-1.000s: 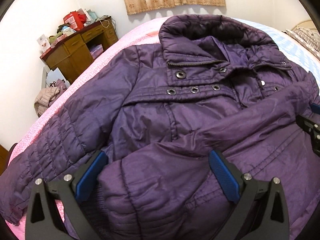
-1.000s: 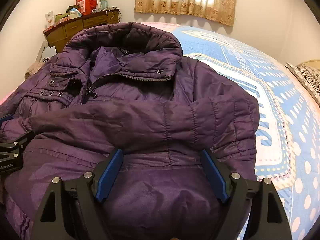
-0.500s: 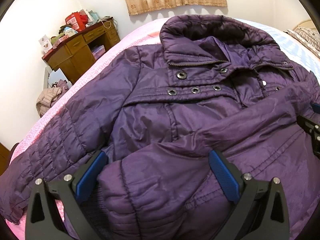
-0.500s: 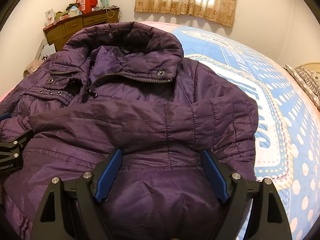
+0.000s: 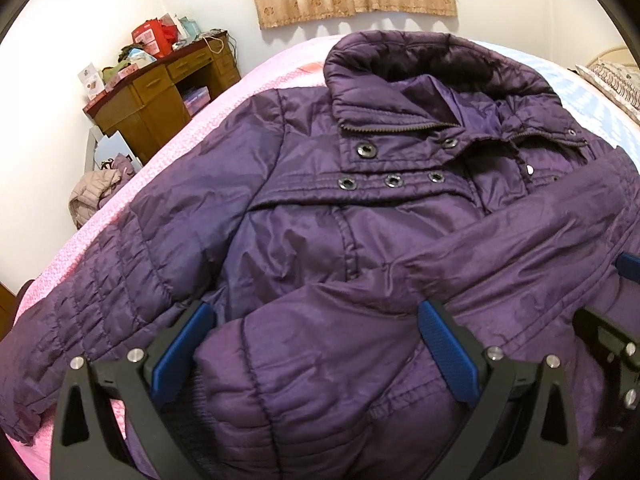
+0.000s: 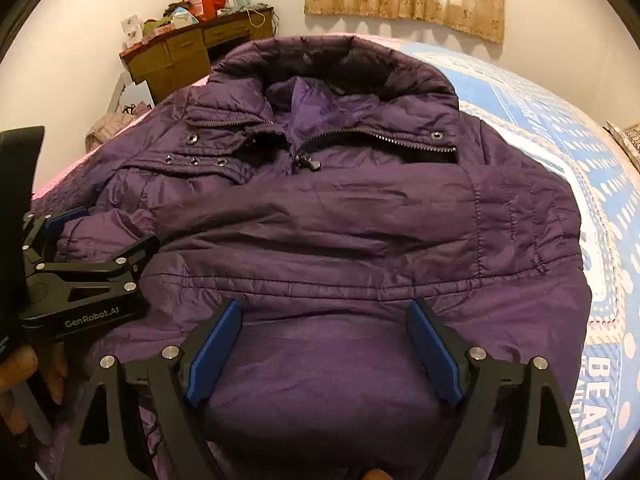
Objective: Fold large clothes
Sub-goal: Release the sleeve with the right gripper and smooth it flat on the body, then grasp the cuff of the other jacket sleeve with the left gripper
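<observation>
Purple padded jacket [image 5: 320,240] on the bed [image 6: 580,152]: both hand-held grippers, left [image 5: 316,344] and right [image 6: 324,352], spread; pinch deep before folding the unfolded sleeve [image 5: 100,300].

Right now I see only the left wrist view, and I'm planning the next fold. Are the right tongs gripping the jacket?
Observer: No. The right tongs are open and straddle the lower body of the jacket.
Operator: Where does the folded sleeve bend?
Observer: At the jacket's edge beside the blue bedspread. From there the sleeve lies across the chest toward the left tongs.
</observation>
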`<state>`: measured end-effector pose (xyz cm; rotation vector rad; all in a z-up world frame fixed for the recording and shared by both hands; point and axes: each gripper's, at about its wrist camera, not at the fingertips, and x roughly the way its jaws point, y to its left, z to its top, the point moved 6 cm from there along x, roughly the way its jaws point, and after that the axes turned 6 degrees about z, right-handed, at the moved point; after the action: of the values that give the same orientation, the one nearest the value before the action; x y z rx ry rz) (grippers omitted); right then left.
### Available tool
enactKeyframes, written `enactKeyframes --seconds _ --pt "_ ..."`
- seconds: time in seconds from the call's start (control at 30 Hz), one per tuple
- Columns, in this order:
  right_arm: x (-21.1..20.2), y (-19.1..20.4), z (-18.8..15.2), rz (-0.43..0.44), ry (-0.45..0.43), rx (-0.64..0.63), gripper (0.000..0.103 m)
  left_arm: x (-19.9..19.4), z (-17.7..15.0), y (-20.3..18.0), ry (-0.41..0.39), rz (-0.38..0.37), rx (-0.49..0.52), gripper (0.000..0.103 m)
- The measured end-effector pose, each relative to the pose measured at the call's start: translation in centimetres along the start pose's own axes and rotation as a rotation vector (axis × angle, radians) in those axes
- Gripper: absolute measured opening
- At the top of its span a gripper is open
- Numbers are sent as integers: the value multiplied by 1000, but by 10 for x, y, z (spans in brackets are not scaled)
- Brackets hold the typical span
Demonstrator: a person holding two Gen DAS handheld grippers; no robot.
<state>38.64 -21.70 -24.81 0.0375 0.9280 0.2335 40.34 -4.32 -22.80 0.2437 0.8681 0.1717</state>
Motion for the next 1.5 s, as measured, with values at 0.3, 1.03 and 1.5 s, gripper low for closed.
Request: enactKeyframes --seconds 0.3,1.03,1.5 --pt "7 3 -1 -42 12 -25 89 -1 -1 -1 -3 8 4 103" --pt "8 1 -1 -49 19 -22 91 -1 -1 -3 -6 19 10 103" --pt "11 2 1 -64 33 -25 94 -2 0 -4 -4 20 7 103"
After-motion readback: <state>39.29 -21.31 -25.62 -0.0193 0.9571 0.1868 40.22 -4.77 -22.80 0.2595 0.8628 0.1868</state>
